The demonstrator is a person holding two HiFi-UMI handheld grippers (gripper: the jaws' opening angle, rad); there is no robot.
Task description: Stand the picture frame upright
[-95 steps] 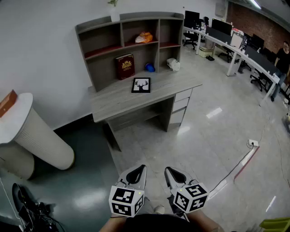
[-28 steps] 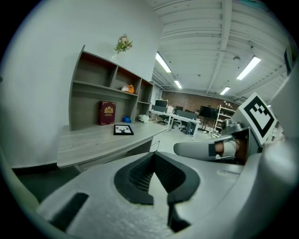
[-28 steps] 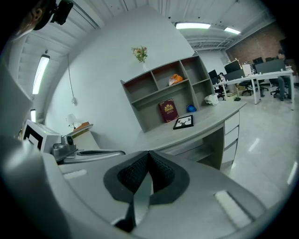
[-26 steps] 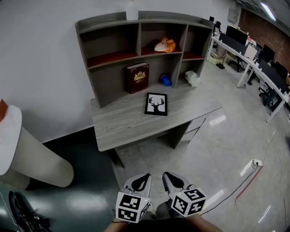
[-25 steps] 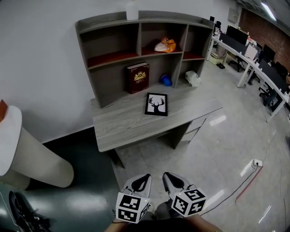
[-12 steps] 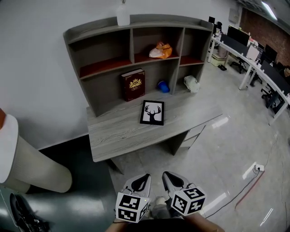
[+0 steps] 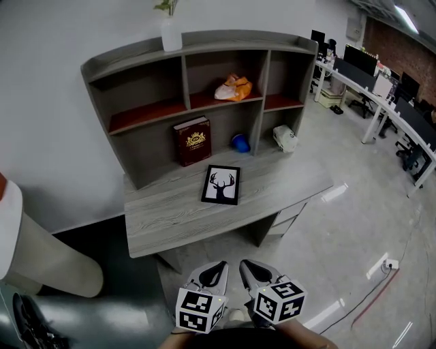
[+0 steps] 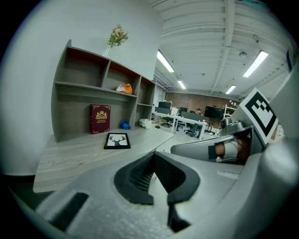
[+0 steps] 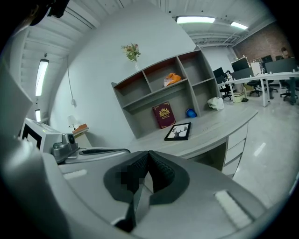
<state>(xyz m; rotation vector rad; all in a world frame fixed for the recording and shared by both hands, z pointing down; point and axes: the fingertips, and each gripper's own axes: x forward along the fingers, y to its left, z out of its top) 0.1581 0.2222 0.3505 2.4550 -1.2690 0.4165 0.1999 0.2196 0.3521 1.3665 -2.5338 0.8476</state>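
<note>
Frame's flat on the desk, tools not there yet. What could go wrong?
1. The picture frame lies flat on the desk with no raised edge; a tool could shove it instead of gripping it.
2. The left tool and right tool are both shut; they need opening before contact.
3. The red book stands just behind; a swung-up frame might hit it.

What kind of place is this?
Probably an open-plan office: a grey desk with a shelf unit up close, and long white desks with monitors and office chairs at the far right.

Plant cut by top edge; orange shelf item unidentifiable.
</note>
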